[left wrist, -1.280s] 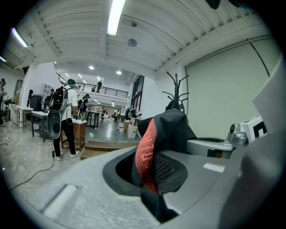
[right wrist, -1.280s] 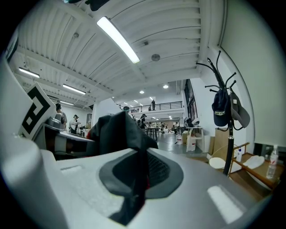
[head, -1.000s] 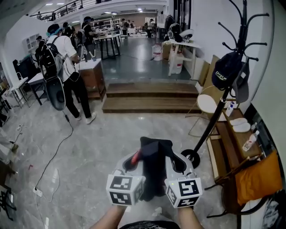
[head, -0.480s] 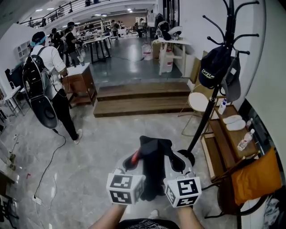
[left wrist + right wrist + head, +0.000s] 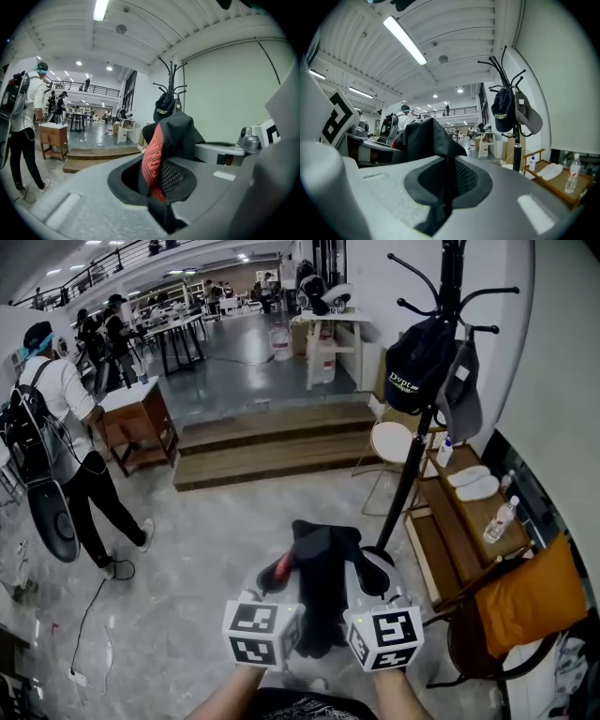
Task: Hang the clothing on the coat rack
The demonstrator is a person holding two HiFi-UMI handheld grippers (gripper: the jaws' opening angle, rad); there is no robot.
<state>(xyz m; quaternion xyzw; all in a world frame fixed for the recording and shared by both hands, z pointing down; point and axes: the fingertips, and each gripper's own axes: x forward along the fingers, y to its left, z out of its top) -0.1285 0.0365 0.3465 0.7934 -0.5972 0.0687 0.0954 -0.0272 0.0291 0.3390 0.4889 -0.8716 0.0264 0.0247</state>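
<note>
Black garment (image 5: 323, 592) with a red mesh strip hangs pinched between both tongs. The left gripper (image 5: 277, 576) and the right gripper (image 5: 374, 577) sit side by side, each with its jaws clamped on the cloth. Ahead and to their right stands the coat rack (image 5: 410, 465), with a dark cap (image 5: 417, 362) on it.

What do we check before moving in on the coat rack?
1. Left tongs shut on garment: ok.
2. Right tongs shut on garment: ok.
3. Bare hook on coat rack: ok, upper hook is bare; dark cap and grey cap hang lower.
4. Coat rack within reach: not ok, it stands apart, ahead to the right.
5. Collar or loop facing the hook: cannot tell.
</note>
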